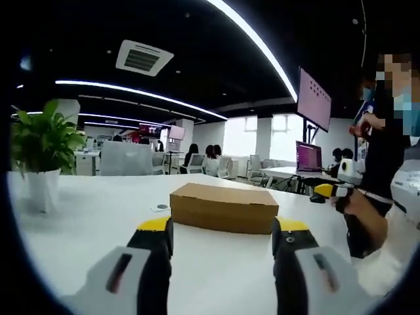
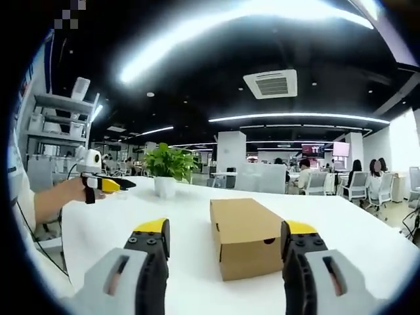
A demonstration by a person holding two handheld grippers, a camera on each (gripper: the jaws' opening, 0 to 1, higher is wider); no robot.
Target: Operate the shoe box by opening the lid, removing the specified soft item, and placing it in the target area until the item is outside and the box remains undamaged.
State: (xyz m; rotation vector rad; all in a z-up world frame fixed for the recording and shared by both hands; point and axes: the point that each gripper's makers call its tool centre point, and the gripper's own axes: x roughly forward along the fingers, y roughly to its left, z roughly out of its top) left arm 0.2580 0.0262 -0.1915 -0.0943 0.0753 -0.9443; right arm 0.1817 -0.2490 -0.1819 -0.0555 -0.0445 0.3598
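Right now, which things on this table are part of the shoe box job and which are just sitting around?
Part of the job:
- cardboard shoe box, lid shut
- left gripper, jaws open
- right gripper, jaws open

Just sitting around:
- potted plant
- small round disc beside the box
- laptop on a far desk

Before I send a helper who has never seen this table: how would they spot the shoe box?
Look at the white table. Near its middle lies the shoe box, a plain brown cardboard carton, lid closed. Its neighbour, a potted plant, is green and stands upright in a white pot; the box is low and rectangular.
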